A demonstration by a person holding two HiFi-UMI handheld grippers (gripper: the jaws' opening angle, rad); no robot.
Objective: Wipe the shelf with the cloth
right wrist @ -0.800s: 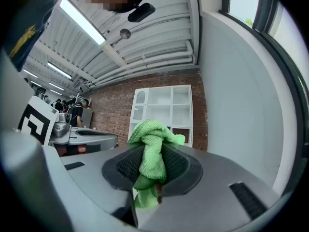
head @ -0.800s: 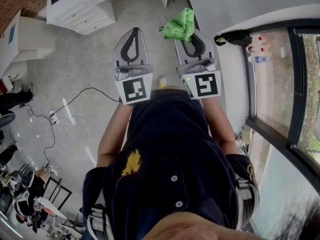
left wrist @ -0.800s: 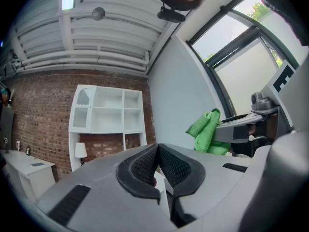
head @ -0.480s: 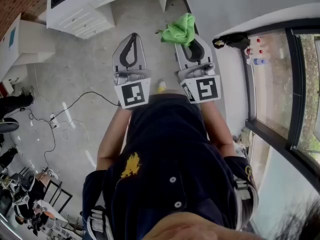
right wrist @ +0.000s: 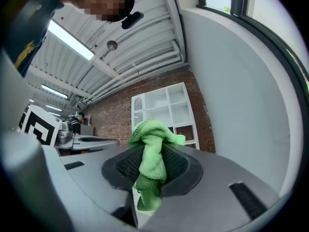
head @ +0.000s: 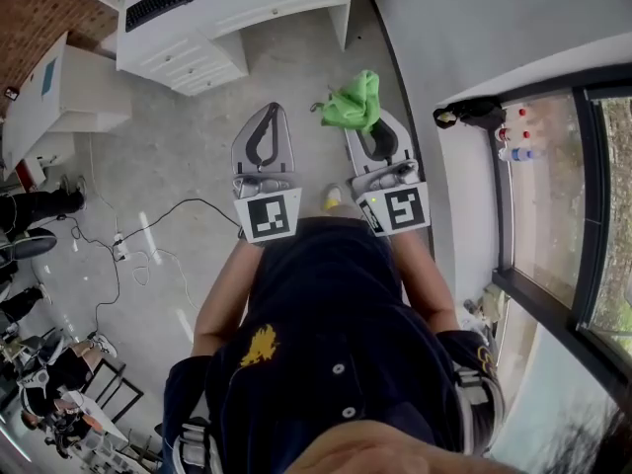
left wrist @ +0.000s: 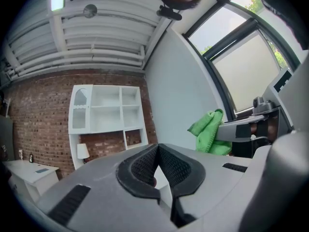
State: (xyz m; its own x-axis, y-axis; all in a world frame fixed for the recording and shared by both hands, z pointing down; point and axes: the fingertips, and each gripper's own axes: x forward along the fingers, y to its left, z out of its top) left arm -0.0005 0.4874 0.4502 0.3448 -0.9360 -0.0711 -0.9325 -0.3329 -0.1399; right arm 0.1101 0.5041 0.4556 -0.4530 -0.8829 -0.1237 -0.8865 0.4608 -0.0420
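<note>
Though crumpled, bright green cloth (right wrist: 152, 151)

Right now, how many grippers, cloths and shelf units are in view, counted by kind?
Grey two-jaw grippers: 2, the left gripper and the right gripper
Green microfibre cloth, in the right gripper: 1
White open shelf unit: 1
Total: 4
</note>
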